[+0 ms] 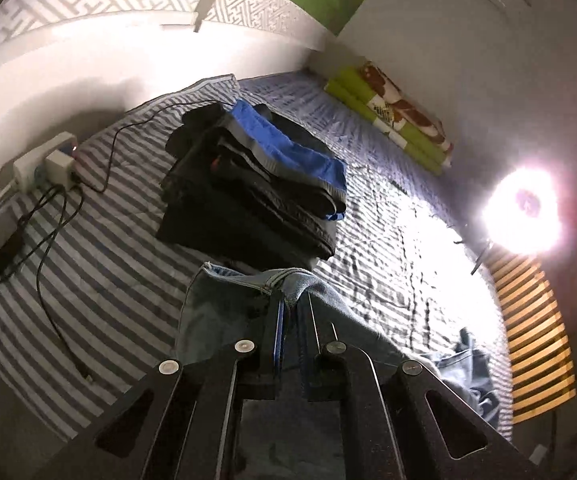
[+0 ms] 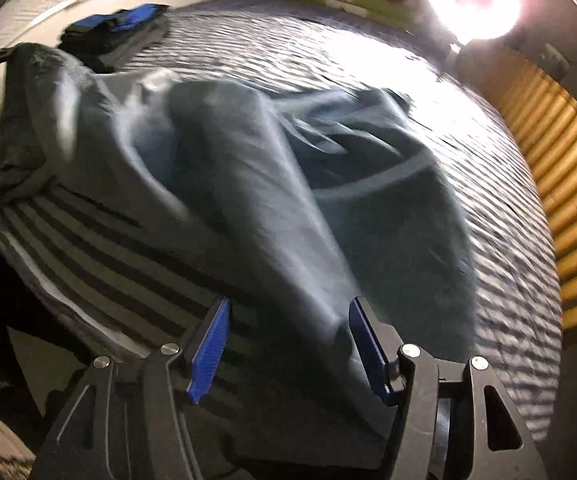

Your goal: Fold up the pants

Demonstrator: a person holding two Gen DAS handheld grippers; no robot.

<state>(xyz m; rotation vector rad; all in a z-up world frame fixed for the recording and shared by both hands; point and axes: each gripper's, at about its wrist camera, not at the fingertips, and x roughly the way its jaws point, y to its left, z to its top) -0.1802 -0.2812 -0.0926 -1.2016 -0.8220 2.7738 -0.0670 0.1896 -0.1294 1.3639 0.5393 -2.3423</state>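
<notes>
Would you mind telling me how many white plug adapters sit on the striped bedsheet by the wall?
2: both adapters sit side by side at the left edge of the striped bedsheet, against the white wall, with black cables trailing off. Others may be hidden beyond the view.

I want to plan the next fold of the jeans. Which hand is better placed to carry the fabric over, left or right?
Left. Its fingers are already shut on a hem of the jeans. The right gripper stands open, with denim between its fingers but not pinched, so it would need to close first.

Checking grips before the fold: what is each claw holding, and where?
Left claw pinches the jeans at a stitched hem edge. Right claw is open, straddling denim, gripping nothing.
</notes>
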